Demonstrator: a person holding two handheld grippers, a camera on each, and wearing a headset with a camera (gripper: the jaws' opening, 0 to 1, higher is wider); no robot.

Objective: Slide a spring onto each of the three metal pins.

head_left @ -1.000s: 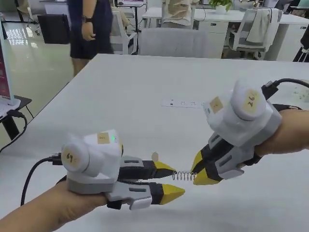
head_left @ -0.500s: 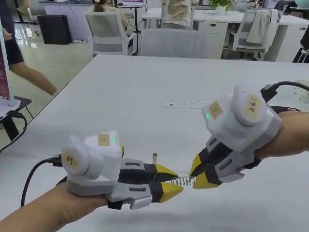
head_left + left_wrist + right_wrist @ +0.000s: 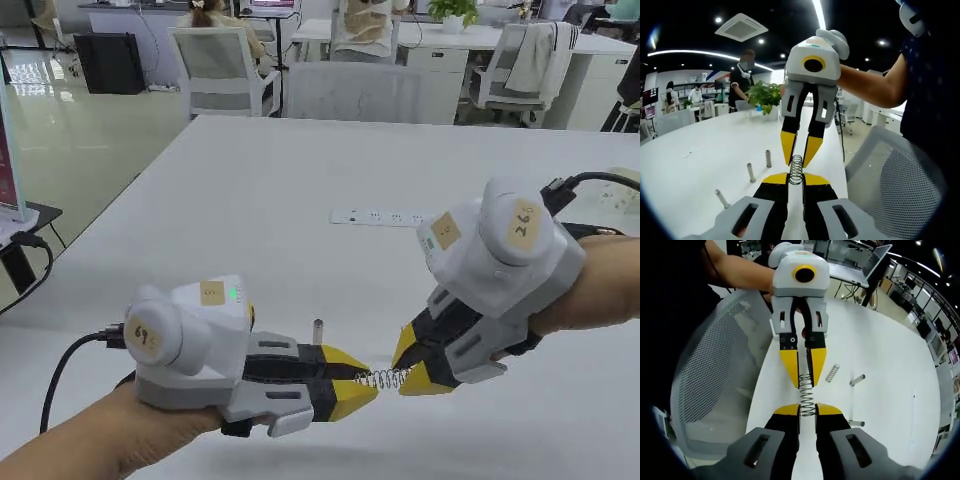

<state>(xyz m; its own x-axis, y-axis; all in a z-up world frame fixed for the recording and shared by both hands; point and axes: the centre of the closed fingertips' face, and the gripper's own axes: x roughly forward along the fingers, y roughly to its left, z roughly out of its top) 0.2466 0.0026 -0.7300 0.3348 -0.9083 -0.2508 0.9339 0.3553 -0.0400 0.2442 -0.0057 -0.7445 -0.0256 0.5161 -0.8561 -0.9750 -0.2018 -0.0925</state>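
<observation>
Two grippers are met tip to tip low in the head view, over the white table (image 3: 250, 200). One spring (image 3: 385, 379) is spanned between them, roughly level.

Left gripper (image 3: 368, 384), lower left of the head view: the jaws are drawn almost together, and one end of the spring is pinched between the yellow tips.

Right gripper (image 3: 405, 370), right of centre in the head view: the jaws are narrowed to a slim V, and the other end of the spring is clamped at the tips.

In the left gripper view the spring is seen upright at bottom centre, caught between that gripper's own tips below and the right gripper's tips reaching down from above. The same pairing is seen in the right gripper view, with the left gripper entering from the top.

Three pins are noted left of centre in the left gripper view, standing upright in a slanted row on the table, apart from both grippers. The uppermost pin (image 3: 768, 158) looks ribbed like a coil; whether a spring sits on it cannot be told for certain. The middle pin (image 3: 750, 172) and the lowest pin (image 3: 721, 198) look bare.

A power strip (image 3: 385, 216) is seen at mid-frame in the head view, well apart from the work.
</observation>
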